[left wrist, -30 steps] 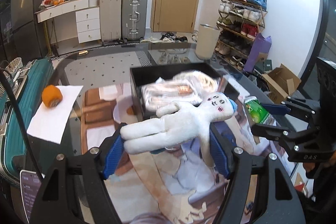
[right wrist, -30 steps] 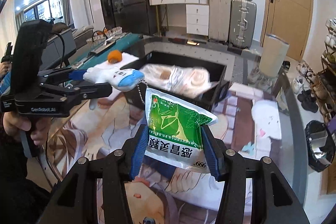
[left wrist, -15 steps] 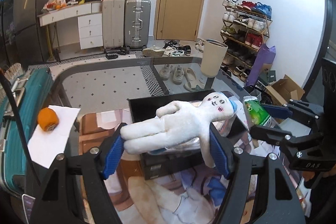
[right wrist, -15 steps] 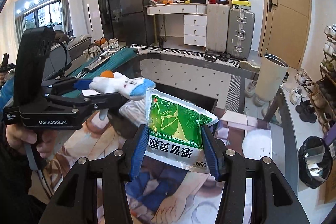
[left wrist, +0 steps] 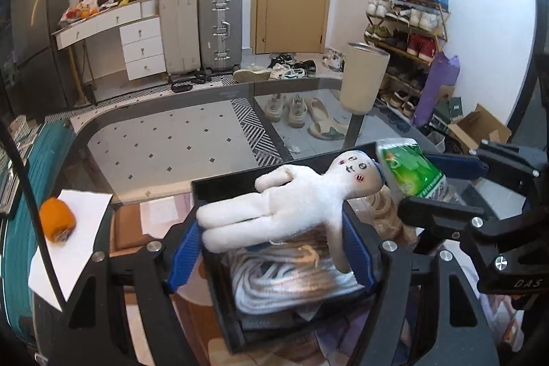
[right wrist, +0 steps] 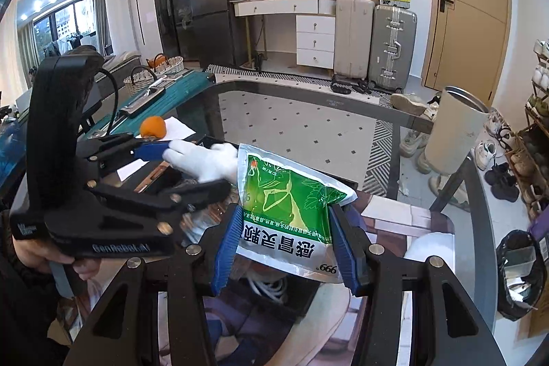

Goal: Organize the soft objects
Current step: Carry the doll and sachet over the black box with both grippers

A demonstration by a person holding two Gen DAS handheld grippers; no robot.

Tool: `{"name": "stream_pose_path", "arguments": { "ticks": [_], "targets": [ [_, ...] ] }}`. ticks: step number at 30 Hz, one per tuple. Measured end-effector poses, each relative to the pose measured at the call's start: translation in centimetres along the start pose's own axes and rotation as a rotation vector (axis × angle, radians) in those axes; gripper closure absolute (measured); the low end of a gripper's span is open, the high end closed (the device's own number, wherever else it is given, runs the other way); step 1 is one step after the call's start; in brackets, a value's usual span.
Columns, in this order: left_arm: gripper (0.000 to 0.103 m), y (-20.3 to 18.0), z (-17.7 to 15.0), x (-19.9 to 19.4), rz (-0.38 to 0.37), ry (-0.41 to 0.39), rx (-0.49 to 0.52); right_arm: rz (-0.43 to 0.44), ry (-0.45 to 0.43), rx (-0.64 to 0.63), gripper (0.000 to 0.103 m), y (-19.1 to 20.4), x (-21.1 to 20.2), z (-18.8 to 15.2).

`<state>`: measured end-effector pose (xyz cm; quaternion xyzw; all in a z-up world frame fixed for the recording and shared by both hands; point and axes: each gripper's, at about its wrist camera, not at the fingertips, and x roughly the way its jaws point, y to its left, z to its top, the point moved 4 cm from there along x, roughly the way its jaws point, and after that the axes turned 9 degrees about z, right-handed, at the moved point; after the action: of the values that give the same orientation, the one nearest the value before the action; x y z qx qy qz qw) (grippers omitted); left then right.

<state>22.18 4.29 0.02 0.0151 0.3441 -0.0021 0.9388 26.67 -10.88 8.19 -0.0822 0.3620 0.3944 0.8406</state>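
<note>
The glass table carries a black box near its middle, w/ a clear bag of soft stuff inside. The left gripper pinches a white doll, held lying sideways right over the box. The right gripper pinches a green packet just beside the doll's head, also over the box. An orange sits on white paper by the table's left edge.

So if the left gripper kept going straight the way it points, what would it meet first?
Probably the black box below: the left gripper, shut on the white doll, hangs over the bagged white items inside. Depth is uncertain.
</note>
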Motion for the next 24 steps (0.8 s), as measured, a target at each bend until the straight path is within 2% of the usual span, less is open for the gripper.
{"name": "stream_pose_path", "arguments": {
  "ticks": [10, 16, 20, 24],
  "targets": [
    [0.029, -1.3, 0.0, 1.5, 0.013, 0.016, 0.07, 0.025, 0.035, -0.004, 0.052, 0.0, 2.4, 0.3],
    [0.018, -0.5, -0.3, 0.9, 0.006, 0.027, 0.033, 0.033, 0.047, -0.017, 0.051, -0.4, 2.5, 0.4],
    [0.001, 0.2, 0.2, 0.3, 0.017, 0.004, -0.014, 0.035, 0.028, -0.009, 0.051, -0.7, 1.9, 0.5],
    [0.0, 1.3, 0.7, -0.4, 0.057, -0.022, -0.051, 0.05, 0.028, -0.021, 0.051, 0.2, 2.1, 0.6]
  ]
}}
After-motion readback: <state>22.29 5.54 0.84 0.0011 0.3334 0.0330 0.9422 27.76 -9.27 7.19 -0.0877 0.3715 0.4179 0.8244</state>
